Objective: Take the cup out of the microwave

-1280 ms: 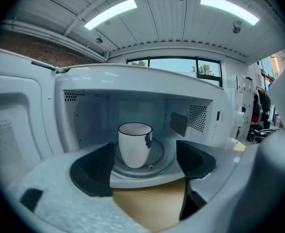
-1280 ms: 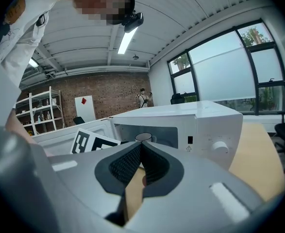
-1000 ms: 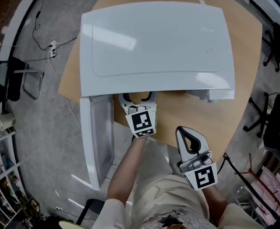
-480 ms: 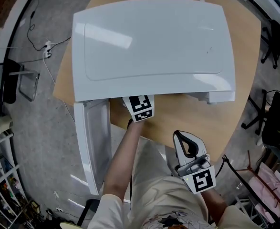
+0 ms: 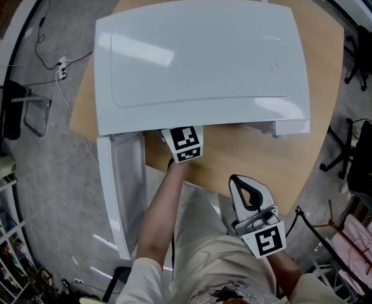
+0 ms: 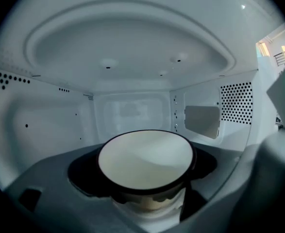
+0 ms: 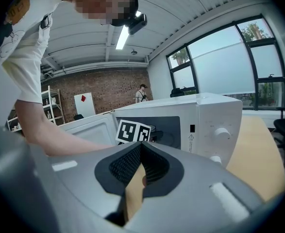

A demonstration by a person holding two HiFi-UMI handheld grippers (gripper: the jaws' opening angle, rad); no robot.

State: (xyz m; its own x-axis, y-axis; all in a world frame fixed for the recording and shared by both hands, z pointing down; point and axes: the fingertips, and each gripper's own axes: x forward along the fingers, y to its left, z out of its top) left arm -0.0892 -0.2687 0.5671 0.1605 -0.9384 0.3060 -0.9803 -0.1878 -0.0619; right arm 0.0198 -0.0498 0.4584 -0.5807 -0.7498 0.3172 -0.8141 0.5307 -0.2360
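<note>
The white microwave (image 5: 198,56) stands on a round wooden table (image 5: 255,151) with its door (image 5: 119,195) swung open at the left. My left gripper reaches inside it; the head view shows only its marker cube (image 5: 186,144). In the left gripper view a cup (image 6: 146,157) with a dark rim and cream inside sits on the cavity floor between the jaws. The left gripper (image 6: 147,154) is closing round it, and I see no pad pressing on it. My right gripper (image 5: 252,195) hangs shut and empty near the table's front edge.
The microwave's control panel with knobs (image 7: 222,132) faces the right gripper. Chairs (image 5: 363,49) stand at the table's right, and another chair (image 5: 21,106) and cables (image 5: 62,65) are on the floor at the left. A person (image 7: 142,92) stands far off.
My left gripper has gone forward into the microwave cavity; its jaws, seen at the opening before, are now hidden under the top. The right gripper has stayed put.
</note>
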